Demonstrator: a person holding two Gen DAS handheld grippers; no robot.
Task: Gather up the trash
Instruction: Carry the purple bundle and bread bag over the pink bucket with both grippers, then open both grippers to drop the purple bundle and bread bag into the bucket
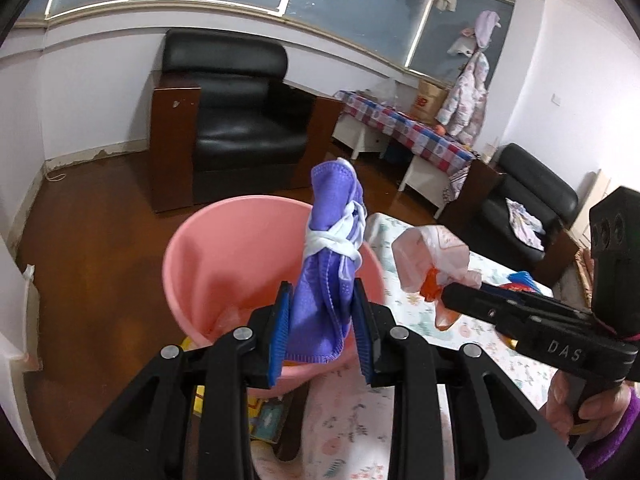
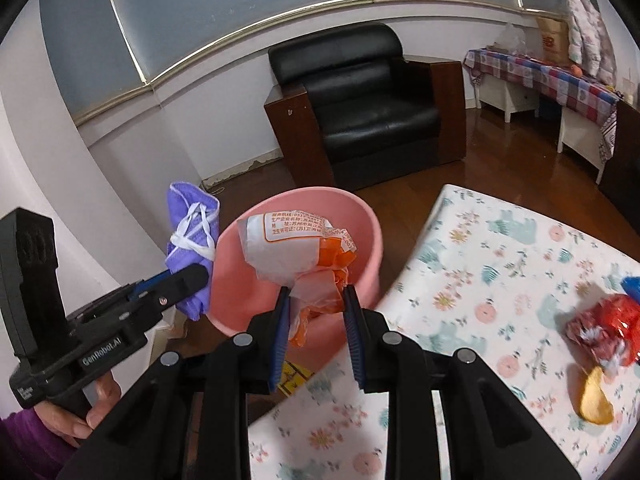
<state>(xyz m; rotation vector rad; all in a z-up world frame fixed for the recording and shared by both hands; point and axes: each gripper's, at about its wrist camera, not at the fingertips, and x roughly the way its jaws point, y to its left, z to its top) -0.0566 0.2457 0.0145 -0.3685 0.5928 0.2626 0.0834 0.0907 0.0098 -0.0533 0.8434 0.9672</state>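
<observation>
Purple mask (image 1: 328,264), tied with white loops, pinched in left gripper (image 1: 322,320) jaws over the pink bin (image 1: 208,264). Orange-white wrapper (image 2: 298,258) pinched in right gripper (image 2: 316,320) jaws, over the bin's right rim beside the floral worktop (image 2: 500,280).

A table (image 2: 500,240) with a white flowery cloth has a red wrapper (image 2: 604,328) and a yellow scrap (image 2: 596,400) lying on it near one edge, with a blue bit (image 2: 632,284) just past them. Beside the table, a pink bin (image 2: 372,248) stands over the brown wood floor (image 2: 500,160).
</observation>
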